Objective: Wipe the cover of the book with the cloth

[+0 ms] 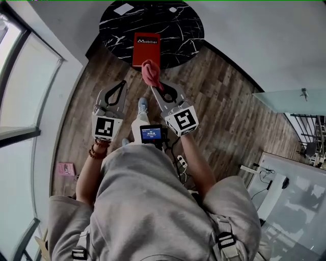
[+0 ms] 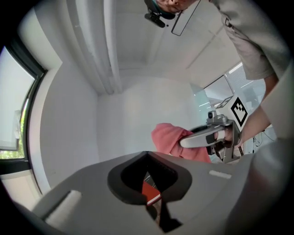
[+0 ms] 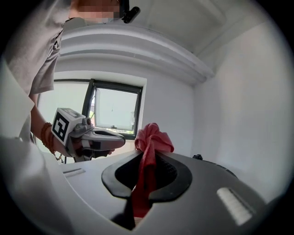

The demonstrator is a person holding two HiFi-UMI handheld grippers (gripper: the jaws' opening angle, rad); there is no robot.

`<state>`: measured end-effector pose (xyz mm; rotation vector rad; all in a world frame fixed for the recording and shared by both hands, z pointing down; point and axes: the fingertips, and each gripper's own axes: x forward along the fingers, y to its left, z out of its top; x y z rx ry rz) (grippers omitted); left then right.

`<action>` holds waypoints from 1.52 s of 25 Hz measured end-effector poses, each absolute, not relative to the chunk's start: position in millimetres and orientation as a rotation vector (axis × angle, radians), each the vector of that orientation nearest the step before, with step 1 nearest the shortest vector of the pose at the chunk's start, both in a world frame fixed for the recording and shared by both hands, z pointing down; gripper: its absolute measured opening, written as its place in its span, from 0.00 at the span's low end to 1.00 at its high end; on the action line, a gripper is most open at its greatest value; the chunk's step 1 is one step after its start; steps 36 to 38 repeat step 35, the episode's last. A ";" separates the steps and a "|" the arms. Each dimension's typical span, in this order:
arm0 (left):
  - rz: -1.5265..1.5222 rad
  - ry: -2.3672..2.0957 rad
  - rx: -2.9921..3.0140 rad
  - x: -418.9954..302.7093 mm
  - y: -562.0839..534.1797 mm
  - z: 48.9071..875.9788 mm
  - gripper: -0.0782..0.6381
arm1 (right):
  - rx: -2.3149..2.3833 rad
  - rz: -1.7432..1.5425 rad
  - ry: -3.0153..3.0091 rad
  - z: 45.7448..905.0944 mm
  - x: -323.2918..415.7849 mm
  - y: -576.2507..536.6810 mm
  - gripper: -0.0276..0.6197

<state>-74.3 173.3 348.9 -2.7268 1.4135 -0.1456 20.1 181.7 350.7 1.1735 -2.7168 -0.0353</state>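
A red book (image 1: pixel 146 48) lies on the near edge of a round black marble table (image 1: pixel 173 28). Both grippers are held up level above the wooden floor, short of the table. My right gripper (image 1: pixel 155 84) is shut on a pink-red cloth (image 1: pixel 151 73), which bunches out past its tips just in front of the book. In the right gripper view the cloth (image 3: pixel 151 137) runs between the closed jaws and sticks up above them. My left gripper (image 1: pixel 121 85) is shut with nothing in it. Through its jaw opening a corner of the book (image 2: pixel 150 193) shows, and beside it the cloth (image 2: pixel 171 139).
Two small white cards (image 1: pixel 124 8) lie at the table's far side. A tall window (image 1: pixel 20 102) runs along the left wall. A pink item (image 1: pixel 65 168) lies on the floor at the left, a white desk (image 1: pixel 270 178) stands at the right.
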 end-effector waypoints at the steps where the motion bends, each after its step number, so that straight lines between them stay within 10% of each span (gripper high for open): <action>1: -0.133 1.417 -2.718 -76.3 185.0 347.4 0.11 | 1.194 -0.050 -2.712 348.8 19.3 194.8 0.14; 38: -0.038 1.397 -2.627 -94.6 337.6 344.4 0.11 | 1.475 -0.173 -2.609 344.1 2.9 356.3 0.13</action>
